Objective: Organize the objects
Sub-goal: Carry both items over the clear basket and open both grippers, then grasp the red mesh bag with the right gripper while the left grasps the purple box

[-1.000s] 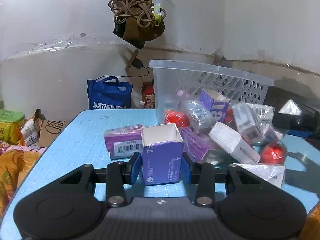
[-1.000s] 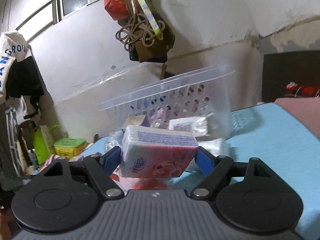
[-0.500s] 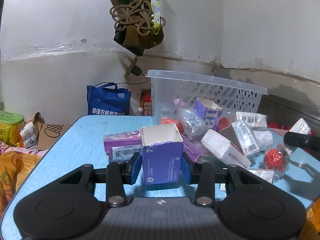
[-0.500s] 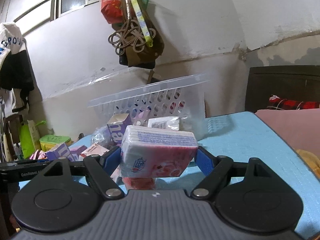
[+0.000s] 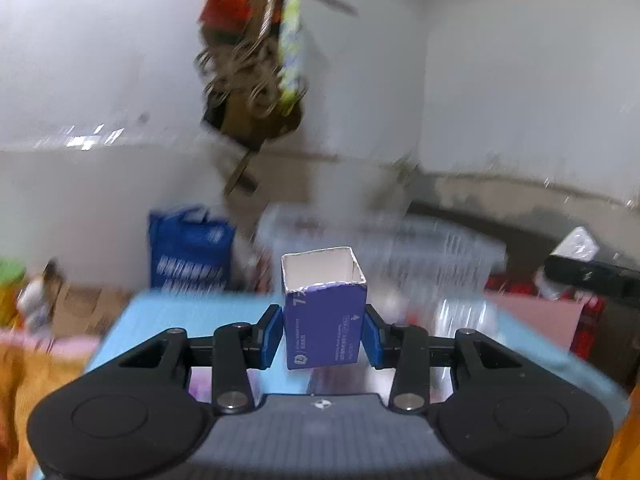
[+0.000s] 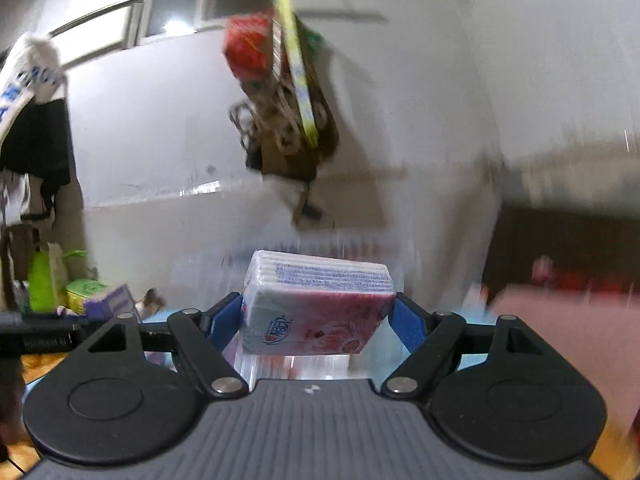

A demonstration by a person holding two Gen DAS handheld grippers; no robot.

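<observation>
My left gripper point(image 5: 323, 335) is shut on an open-topped purple carton point(image 5: 325, 320), held upright above the blue table point(image 5: 192, 316). Behind it the clear plastic basket point(image 5: 424, 248) shows as a blur. My right gripper point(image 6: 318, 320) is shut on a pink and white tissue pack point(image 6: 316, 308), gripped across its width and lifted clear of the table. In the right wrist view the other gripper's black body point(image 6: 40, 340) and its purple carton point(image 6: 108, 300) appear at the left edge. The pile of packets on the table is mostly hidden or blurred.
A bundle of bags and cords point(image 5: 256, 80) hangs on the white wall above the basket. A blue shopping bag point(image 5: 190, 248) stands beyond the table's far left corner. Clothes point(image 6: 32, 120) hang at the left in the right wrist view. Pink bedding point(image 6: 568, 320) lies to the right.
Both grippers have risen with their loads. The table and the pile of packets have dropped low in both views, and the wall fills more of each picture. Both grips are unchanged.
</observation>
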